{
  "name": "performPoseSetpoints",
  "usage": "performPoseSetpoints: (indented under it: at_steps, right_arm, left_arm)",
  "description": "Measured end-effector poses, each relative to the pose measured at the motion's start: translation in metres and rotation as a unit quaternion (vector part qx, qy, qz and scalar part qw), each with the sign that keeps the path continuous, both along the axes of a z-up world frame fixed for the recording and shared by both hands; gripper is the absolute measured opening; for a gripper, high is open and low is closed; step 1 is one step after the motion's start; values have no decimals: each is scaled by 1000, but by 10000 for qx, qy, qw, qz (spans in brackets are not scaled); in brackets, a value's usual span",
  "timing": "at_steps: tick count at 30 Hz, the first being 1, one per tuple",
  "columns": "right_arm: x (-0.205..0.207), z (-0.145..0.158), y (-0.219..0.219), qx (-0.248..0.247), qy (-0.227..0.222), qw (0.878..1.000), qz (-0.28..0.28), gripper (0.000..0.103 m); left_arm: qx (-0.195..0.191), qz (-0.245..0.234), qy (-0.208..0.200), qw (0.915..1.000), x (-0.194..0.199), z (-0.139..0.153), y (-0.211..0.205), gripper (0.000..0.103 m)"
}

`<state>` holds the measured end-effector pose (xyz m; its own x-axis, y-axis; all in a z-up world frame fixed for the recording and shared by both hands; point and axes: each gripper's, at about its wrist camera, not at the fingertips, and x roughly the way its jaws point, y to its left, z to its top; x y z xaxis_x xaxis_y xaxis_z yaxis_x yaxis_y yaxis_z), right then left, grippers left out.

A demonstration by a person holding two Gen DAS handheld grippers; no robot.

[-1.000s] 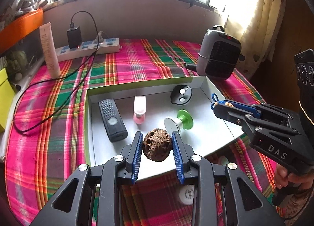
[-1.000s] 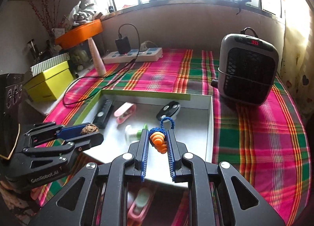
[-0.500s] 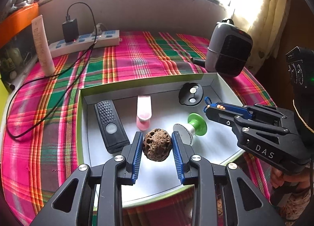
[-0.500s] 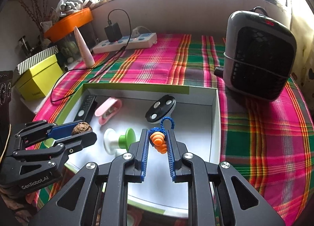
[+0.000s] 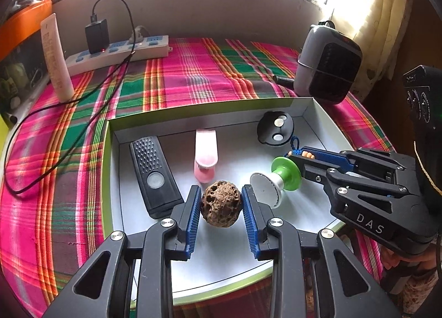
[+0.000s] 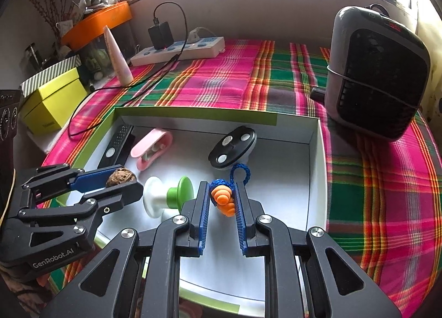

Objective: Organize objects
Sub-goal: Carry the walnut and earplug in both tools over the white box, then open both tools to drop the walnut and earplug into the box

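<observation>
A walnut (image 5: 220, 204) is clamped in the left tool (image 5: 221, 207) and an orange charm (image 6: 223, 199) in the right tool (image 6: 221, 201), both held over the tray (image 5: 315, 113) ahead, apparently for sorting.

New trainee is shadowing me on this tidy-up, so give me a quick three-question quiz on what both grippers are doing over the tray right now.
1. True or false: the left gripper is shut on the walnut.
2. What does the right gripper hold? A) black remote B) orange charm on blue cord C) pink clip
3. Fill in: the green-and-white spool lies on its ____ inside the white tray.

Key
1. True; the blue pads press both sides of it.
2. B; the orange charm sits between the pads, its blue loop sticking out ahead.
3. Side.
</observation>
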<state>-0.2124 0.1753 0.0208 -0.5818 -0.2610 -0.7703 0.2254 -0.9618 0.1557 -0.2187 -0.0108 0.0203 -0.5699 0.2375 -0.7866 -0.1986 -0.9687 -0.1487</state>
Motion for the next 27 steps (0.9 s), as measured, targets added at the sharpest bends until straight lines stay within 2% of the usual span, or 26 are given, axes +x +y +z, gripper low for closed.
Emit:
performPoseSetpoints:
  at_steps: [27]
  right_arm:
    - [-1,-3,-2,65,-54,10000,-33,21]
  left_arm:
    - [32,-31,-44,10000,-1,-1,1,29]
